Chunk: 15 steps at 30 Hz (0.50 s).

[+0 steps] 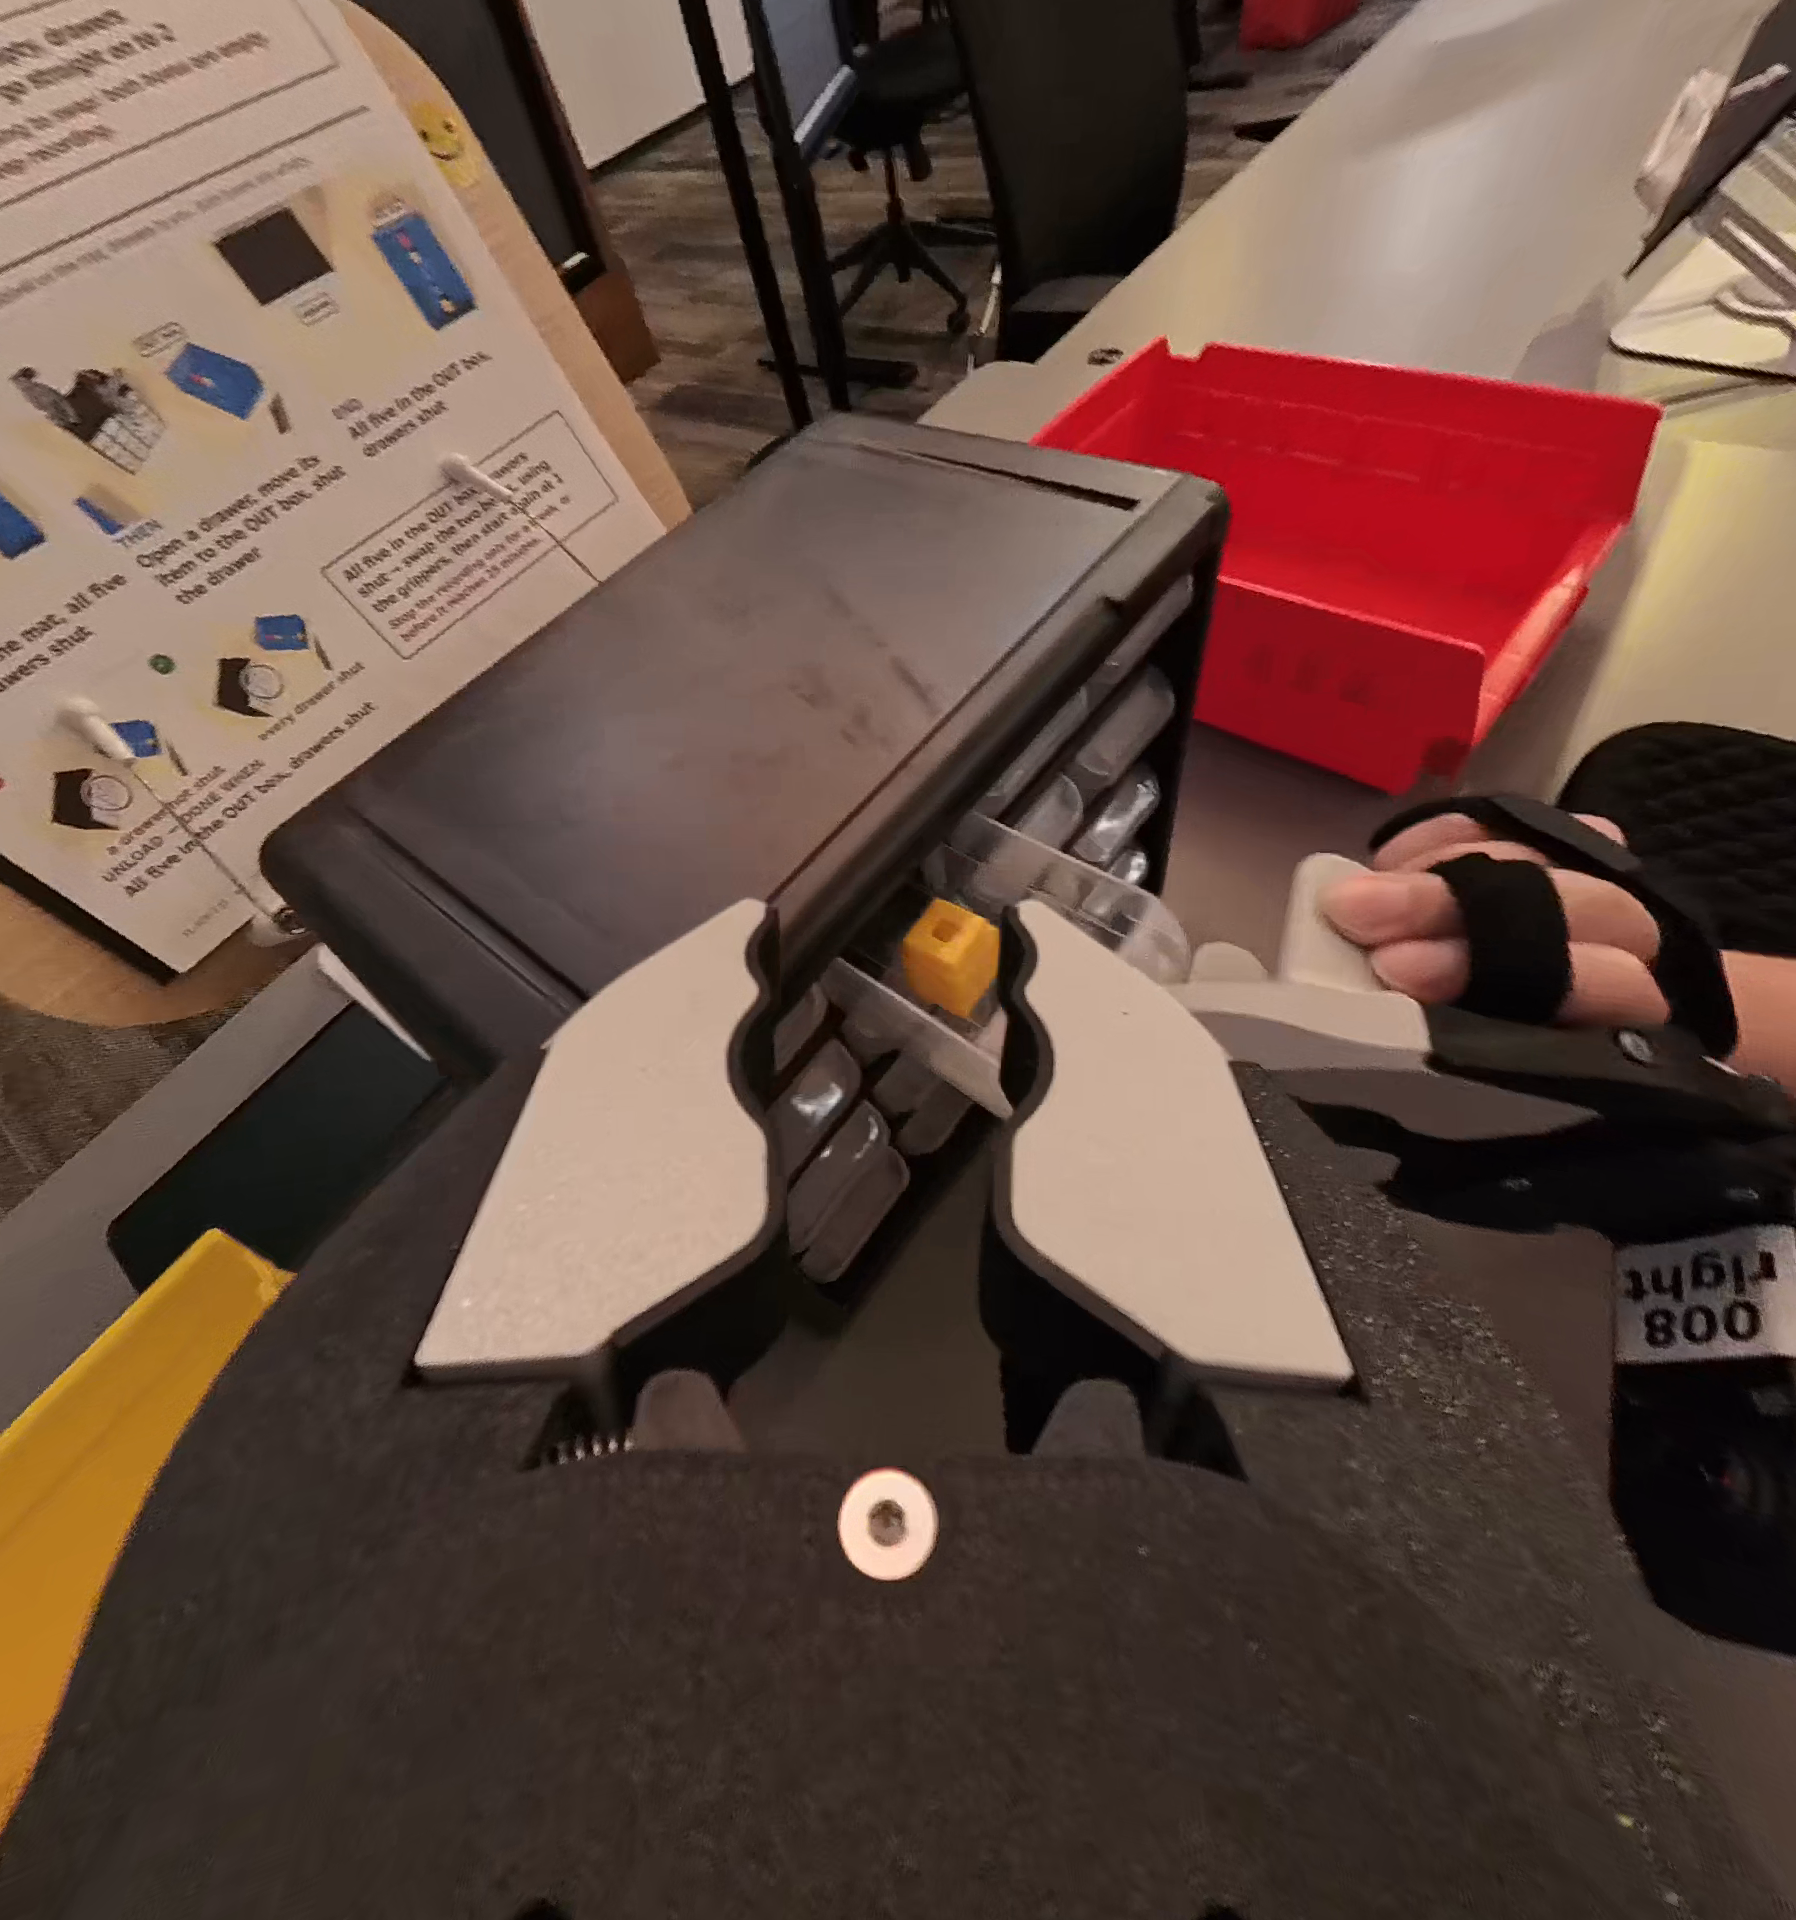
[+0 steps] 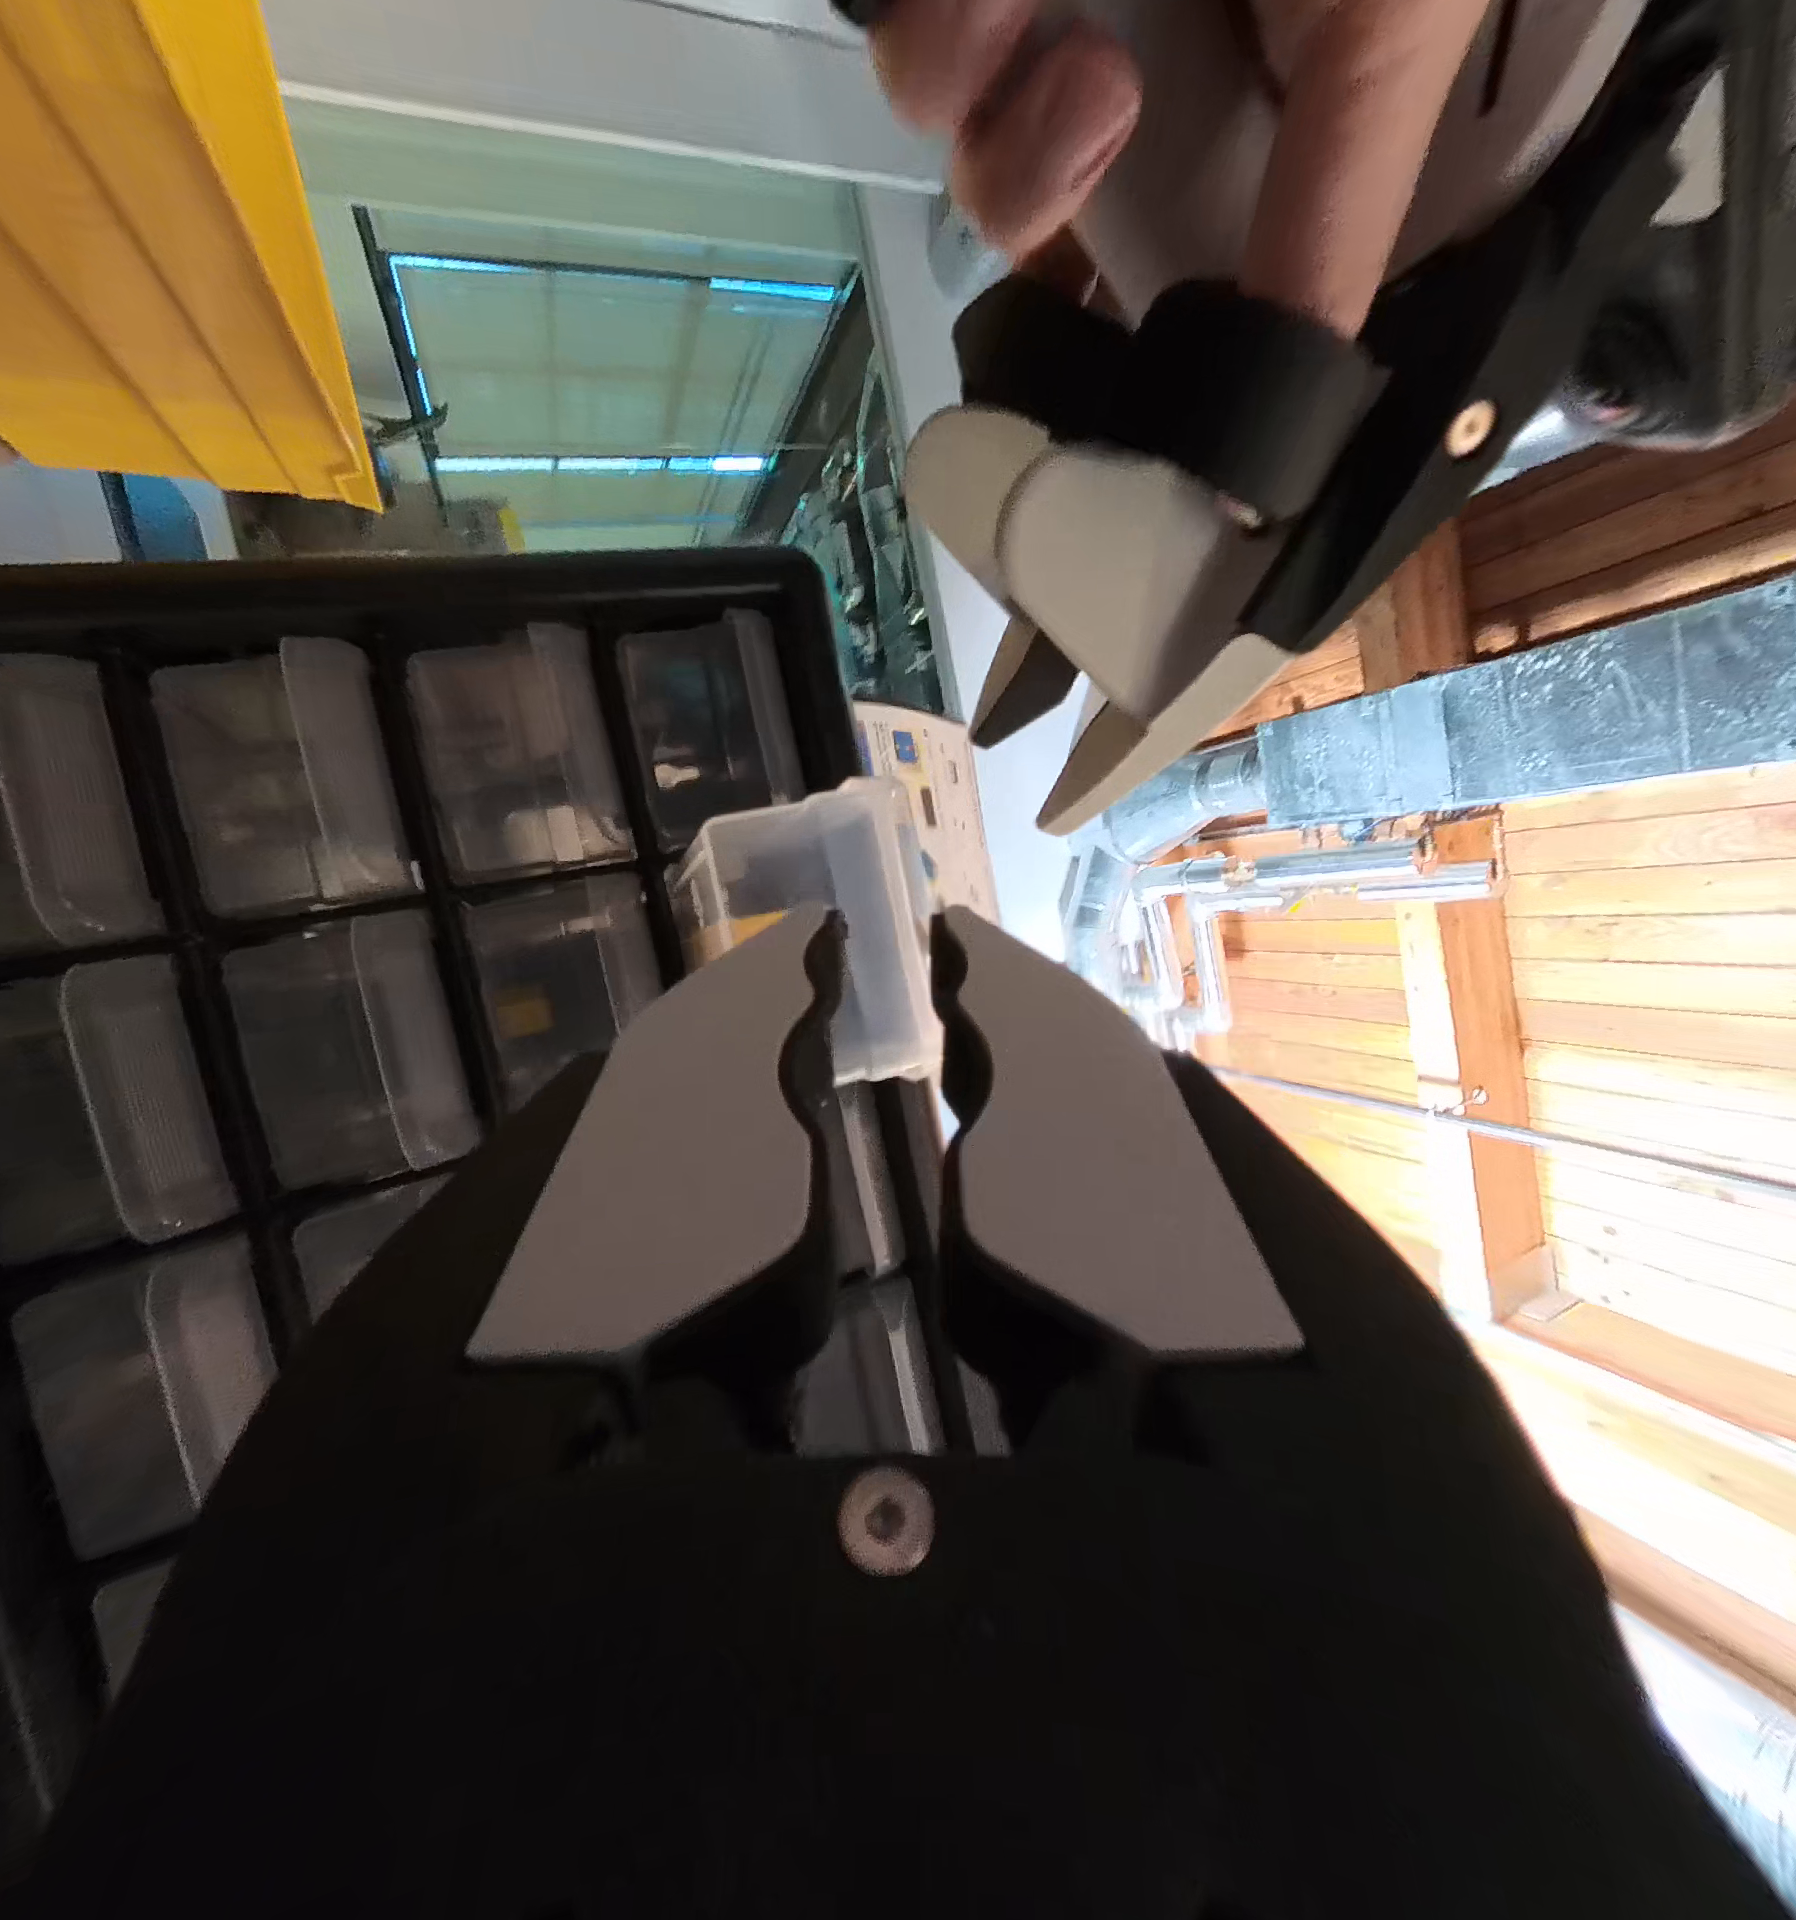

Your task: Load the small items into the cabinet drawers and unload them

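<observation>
A black cabinet (image 1: pixel 769 665) with several clear drawers stands in the middle of the left wrist view; its drawer fronts fill the left of the right wrist view (image 2: pixel 281 935). One clear drawer (image 2: pixel 852 894) in the top row is pulled out, with a yellow cube (image 1: pixel 951 961) inside it. My left gripper (image 1: pixel 889 935) is open, just above the drawer, with the cube between its fingertips but untouched. My right gripper (image 2: pixel 886 935) is closed on the drawer's front lip; it also shows at the right of the left wrist view (image 1: pixel 1216 977). The left gripper shows above the drawer in the right wrist view (image 2: pixel 1039 758).
A red bin (image 1: pixel 1341 540) sits behind the cabinet to the right. A yellow bin (image 1: pixel 94 1455) is at the near left and also shows in the right wrist view (image 2: pixel 146 208). An instruction sheet (image 1: pixel 198 416) stands at the left. A laptop stand (image 1: pixel 1756 260) is at the far right. About 11 cm separates my left fingertips from the black cabinet (image 1: pixel 769 665).
</observation>
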Motion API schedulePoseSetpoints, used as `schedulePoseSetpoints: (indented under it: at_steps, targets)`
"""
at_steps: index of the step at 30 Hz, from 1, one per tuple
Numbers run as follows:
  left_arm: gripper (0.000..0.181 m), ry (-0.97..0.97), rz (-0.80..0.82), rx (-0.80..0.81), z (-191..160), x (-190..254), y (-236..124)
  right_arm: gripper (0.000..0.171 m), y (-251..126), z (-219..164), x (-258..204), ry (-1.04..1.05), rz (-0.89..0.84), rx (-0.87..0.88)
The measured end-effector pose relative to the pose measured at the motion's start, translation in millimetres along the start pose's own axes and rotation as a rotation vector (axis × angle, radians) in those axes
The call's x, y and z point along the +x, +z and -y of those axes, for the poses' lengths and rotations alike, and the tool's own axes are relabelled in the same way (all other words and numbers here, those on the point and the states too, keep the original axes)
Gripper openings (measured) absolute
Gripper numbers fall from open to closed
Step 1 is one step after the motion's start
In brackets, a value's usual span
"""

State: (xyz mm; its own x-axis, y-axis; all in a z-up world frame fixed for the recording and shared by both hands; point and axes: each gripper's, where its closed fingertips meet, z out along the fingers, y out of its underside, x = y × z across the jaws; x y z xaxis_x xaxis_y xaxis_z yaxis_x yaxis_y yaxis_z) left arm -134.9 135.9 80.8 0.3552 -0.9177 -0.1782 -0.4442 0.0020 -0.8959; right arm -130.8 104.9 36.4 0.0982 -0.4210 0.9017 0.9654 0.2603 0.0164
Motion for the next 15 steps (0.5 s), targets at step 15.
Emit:
schedulePoseSetpoints:
  at_steps: [15]
  targets:
    - [0.039,0.225,-0.029,-0.333,-12,14,14,0.007,-8,6,6,0.053,-0.010,0.020]
